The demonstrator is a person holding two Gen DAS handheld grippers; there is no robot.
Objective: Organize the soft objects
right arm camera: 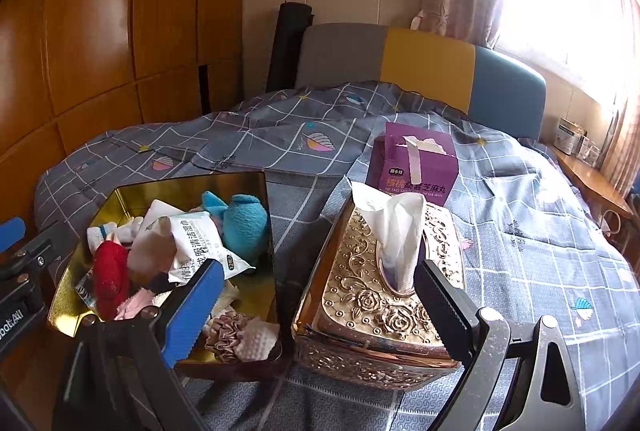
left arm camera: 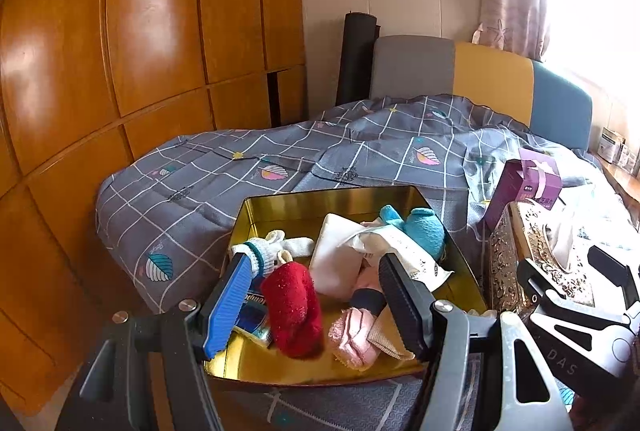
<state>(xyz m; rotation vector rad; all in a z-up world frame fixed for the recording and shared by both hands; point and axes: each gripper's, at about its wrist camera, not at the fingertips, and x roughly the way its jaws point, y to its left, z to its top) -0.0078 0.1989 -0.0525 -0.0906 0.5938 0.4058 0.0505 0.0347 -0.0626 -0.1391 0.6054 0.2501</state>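
Observation:
A gold tin (left arm camera: 320, 197) (right arm camera: 120, 193) sits on the bed and holds soft items: a red sock (left arm camera: 294, 311) (right arm camera: 110, 277), a pink sock (left arm camera: 354, 337), a teal plush (left arm camera: 424, 231) (right arm camera: 244, 225), a white wet-wipe pack (left arm camera: 404, 251) (right arm camera: 200, 243), a white glove (left arm camera: 276, 245) and a pink scrunchie (right arm camera: 228, 335). My left gripper (left arm camera: 316, 295) is open above the tin, straddling the red sock without touching it. My right gripper (right arm camera: 320, 291) is open and empty over the ornate gold tissue box (right arm camera: 376, 307) (left arm camera: 520, 263).
A purple carton (right arm camera: 412, 167) (left arm camera: 524, 183) stands behind the tissue box. The grey checked bedspread (right arm camera: 540, 231) stretches right and back to a padded headboard (right arm camera: 428, 63). Wooden wardrobe doors (left arm camera: 140, 51) stand on the left. A wooden shelf (right arm camera: 592, 175) runs along the window.

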